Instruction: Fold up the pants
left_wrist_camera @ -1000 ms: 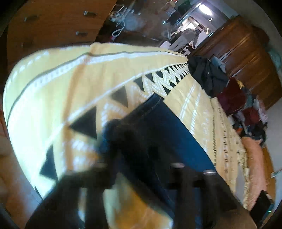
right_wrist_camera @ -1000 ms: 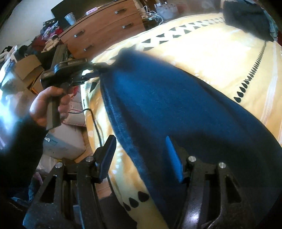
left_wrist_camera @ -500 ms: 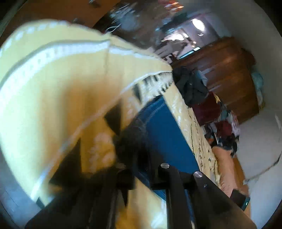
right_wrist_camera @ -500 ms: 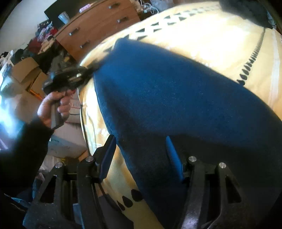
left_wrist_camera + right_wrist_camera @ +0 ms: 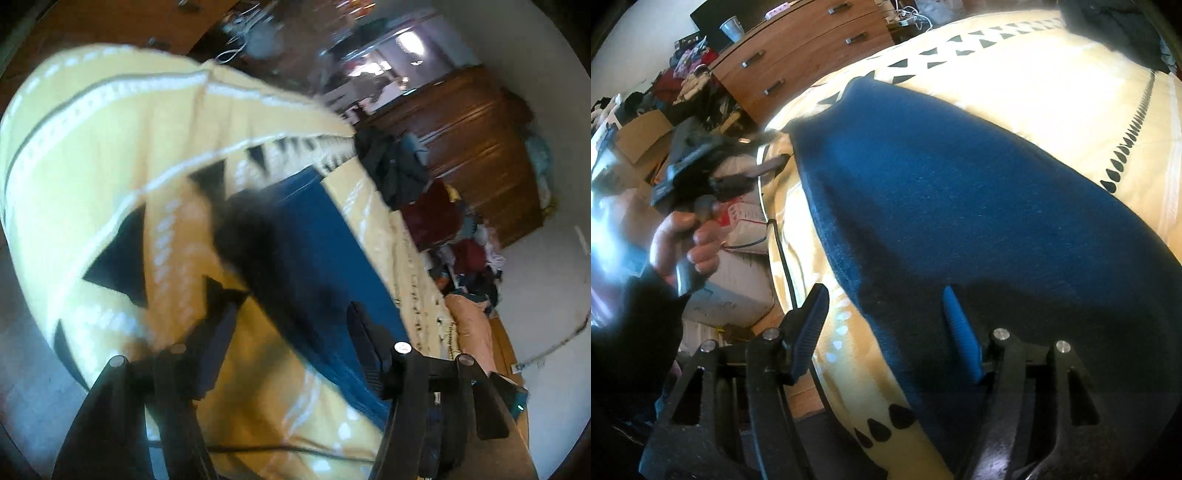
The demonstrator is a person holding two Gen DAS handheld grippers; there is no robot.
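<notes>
On the yellow patterned bedspread, near its front edge, the blue pants lie flat as a long band. Long axis runs along that front edge, from the left corner by the wooden dresser toward the right, where the fabric passes out of frame.

Left gripper: jaws wide, nothing between them. The pants lie straight ahead of it, their near end under the right finger, and run away from the camera. In the right wrist view its tips sit just beside the far-left end of the pants; contact cannot be told, blur. Left hand wraps the handle, held off the bed edge.

Right gripper: jaws wide, straddling the front hem of the pants, one finger over bedspread, one over fabric. No grip yet.

Judgement: each gripper is nearest its own end, so the coming move likely depends on pinching both ends along the long axis.

Dark clothes lie heaped at the far edge of the bed.
</notes>
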